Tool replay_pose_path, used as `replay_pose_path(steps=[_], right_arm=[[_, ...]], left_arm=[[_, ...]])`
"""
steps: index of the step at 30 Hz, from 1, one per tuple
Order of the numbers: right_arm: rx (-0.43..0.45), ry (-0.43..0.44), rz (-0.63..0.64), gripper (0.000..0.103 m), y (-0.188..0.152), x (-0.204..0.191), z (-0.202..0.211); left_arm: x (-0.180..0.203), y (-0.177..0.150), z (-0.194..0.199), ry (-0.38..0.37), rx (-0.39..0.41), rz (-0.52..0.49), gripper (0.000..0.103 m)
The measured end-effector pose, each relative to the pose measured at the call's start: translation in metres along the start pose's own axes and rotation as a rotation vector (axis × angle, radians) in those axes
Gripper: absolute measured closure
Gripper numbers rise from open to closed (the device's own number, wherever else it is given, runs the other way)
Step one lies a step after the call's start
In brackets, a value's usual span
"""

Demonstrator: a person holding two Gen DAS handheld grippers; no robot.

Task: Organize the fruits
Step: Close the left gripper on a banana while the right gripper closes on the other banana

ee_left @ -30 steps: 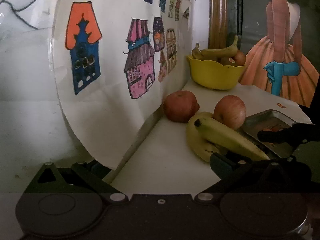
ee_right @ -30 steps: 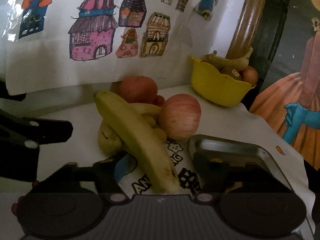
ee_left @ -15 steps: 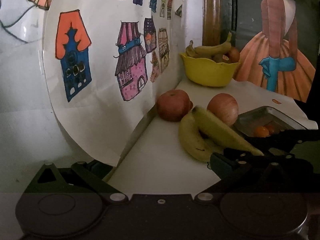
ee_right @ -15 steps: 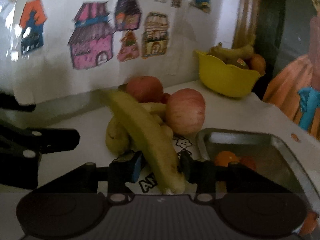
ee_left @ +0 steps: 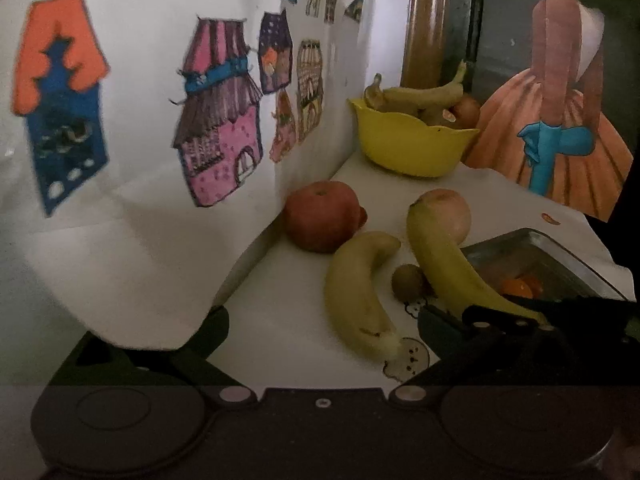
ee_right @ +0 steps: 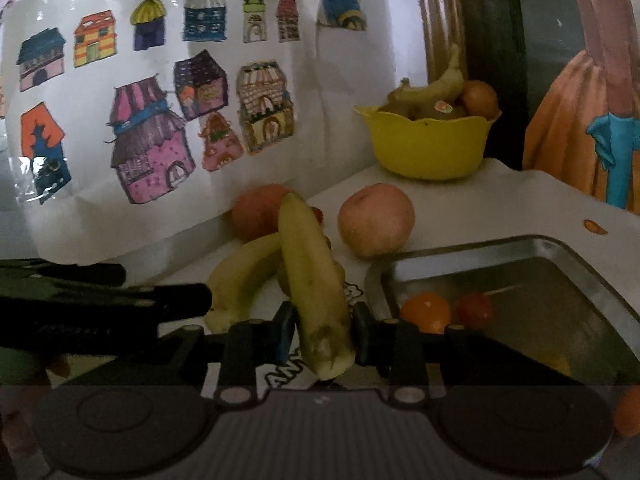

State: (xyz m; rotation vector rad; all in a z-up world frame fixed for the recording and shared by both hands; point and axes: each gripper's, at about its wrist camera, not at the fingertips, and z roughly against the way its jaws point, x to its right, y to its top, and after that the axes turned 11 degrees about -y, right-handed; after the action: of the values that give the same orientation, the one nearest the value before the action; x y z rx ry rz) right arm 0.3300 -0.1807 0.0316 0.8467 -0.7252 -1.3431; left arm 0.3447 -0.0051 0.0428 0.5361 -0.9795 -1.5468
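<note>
The right gripper (ee_right: 322,334) has just been closing and is clamped on the stem end of a banana (ee_right: 310,280), presumably for transfer to the yellow bowl (ee_right: 428,148) far ahead-right, while the left gripper (ee_left: 320,320) is held apart, empty.

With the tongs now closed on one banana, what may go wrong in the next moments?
1. The right tongs, whose jaws have just been closing, hold the long banana near one end only; most of it sticks out forward, so it may tilt or slip.
2. This banana leans near the second banana and a small kiwi; lifting may roll them.
3. The left tongs are close and may collide.
</note>
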Motion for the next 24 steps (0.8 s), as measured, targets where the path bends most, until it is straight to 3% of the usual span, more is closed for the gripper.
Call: replay_pose_path(steps=[8, 15, 19, 24], right_arm=[[-0.02, 0.029, -0.061, 0.068, 0.001, 0.017, 0.001], [-0.027, 0.01, -0.054, 0.068, 0.001, 0.02, 0.004], [-0.037, 0.004, -0.045, 0.068, -0.001, 0.018, 0.002], [-0.045, -0.005, -0.036, 0.067, -0.002, 0.015, 0.0]], left_arm=[[0.006, 0.004, -0.022, 0.006, -0.038, -0.013, 0.011], [0.007, 0.01, -0.047, 0.022, -0.081, 0.005, 0.026], [0.009, 0.016, -0.062, 0.042, -0.103, 0.002, 0.041], [0.013, 0.02, -0.074, 0.073, -0.1, -0.025, 0.043]])
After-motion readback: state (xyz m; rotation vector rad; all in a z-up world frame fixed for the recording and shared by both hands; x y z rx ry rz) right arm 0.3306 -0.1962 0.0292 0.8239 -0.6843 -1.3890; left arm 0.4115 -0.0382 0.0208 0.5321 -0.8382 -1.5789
